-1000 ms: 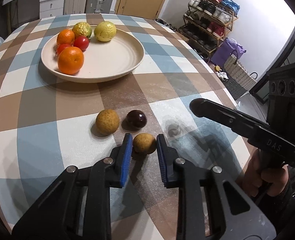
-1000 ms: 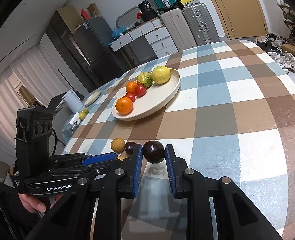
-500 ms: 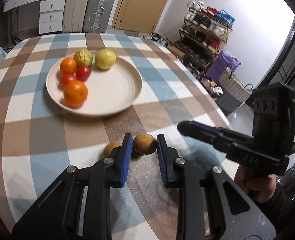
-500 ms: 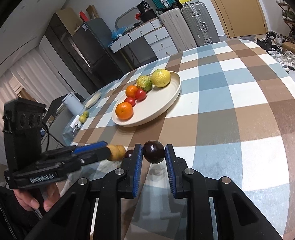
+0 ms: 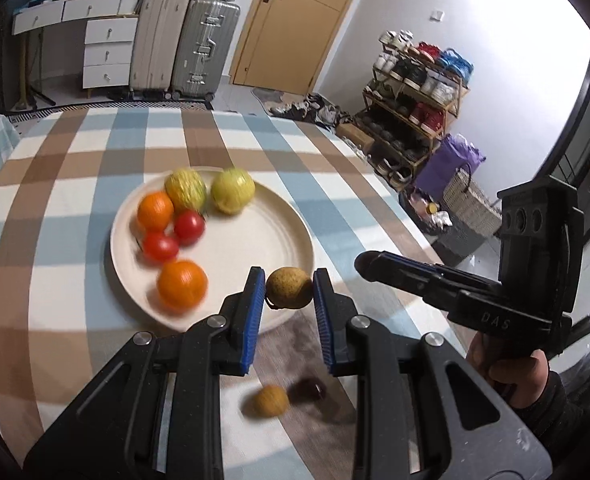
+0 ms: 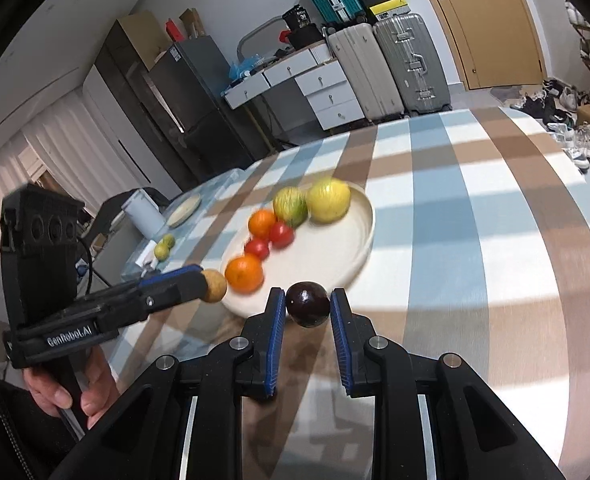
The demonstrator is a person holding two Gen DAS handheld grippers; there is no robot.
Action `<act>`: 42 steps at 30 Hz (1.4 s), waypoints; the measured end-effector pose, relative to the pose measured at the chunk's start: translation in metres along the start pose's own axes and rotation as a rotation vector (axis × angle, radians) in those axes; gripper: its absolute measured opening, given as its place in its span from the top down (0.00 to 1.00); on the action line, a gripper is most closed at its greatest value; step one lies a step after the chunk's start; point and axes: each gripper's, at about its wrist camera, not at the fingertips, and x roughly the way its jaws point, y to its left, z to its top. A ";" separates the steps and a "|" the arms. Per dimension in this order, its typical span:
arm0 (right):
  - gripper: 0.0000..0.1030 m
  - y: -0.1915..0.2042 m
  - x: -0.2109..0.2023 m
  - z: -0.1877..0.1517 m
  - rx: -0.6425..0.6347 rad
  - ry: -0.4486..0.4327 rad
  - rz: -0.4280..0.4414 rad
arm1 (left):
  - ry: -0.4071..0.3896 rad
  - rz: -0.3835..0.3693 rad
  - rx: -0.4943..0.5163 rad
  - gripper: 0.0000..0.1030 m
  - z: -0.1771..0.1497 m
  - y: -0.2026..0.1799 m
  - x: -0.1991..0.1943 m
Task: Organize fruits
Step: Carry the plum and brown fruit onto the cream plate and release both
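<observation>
The left claw [image 5: 289, 294] is closed on a brown fruit [image 5: 288, 287], the right claw [image 6: 308, 306] on a dark fruit [image 6: 308, 304]. Just beyond both lies the plate [image 5: 271, 236] of fruits on the table [image 5: 55, 312].

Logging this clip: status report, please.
Left gripper shut on tan fruit. Right gripper shut on dark fruit. Both near plate; nothing blocking.

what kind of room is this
Probably a lived-in home, a dining area by the entrance: a checked-cloth table, suitcases against the wall, a shoe rack and a fridge.
</observation>
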 end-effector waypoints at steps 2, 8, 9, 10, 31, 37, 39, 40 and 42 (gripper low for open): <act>0.77 -0.004 0.007 0.014 0.006 -0.004 0.009 | -0.010 0.000 -0.011 0.79 0.012 0.006 0.006; 0.77 -0.014 0.041 0.047 0.020 0.020 0.038 | -0.012 0.014 -0.039 0.79 0.039 0.024 0.034; 0.77 -0.016 0.048 0.052 0.012 0.026 0.025 | -0.008 0.012 -0.047 0.79 0.042 0.027 0.039; 0.77 -0.017 0.054 0.055 0.014 0.032 0.021 | -0.004 0.010 -0.054 0.79 0.045 0.030 0.045; 0.75 -0.038 0.128 0.079 0.120 0.142 0.083 | 0.059 0.031 -0.070 0.79 0.061 0.052 0.113; 0.51 -0.040 0.114 0.079 0.142 0.098 0.087 | 0.058 0.028 -0.071 0.72 0.060 0.049 0.107; 0.51 -0.040 0.104 0.079 0.139 0.075 0.083 | 0.050 0.030 -0.064 0.65 0.060 0.047 0.103; 0.51 -0.040 0.100 0.079 0.137 0.065 0.080 | 0.044 0.032 -0.062 0.64 0.058 0.045 0.099; 0.49 -0.039 0.090 0.078 0.138 0.046 0.070 | 0.031 0.037 -0.054 0.61 0.056 0.042 0.091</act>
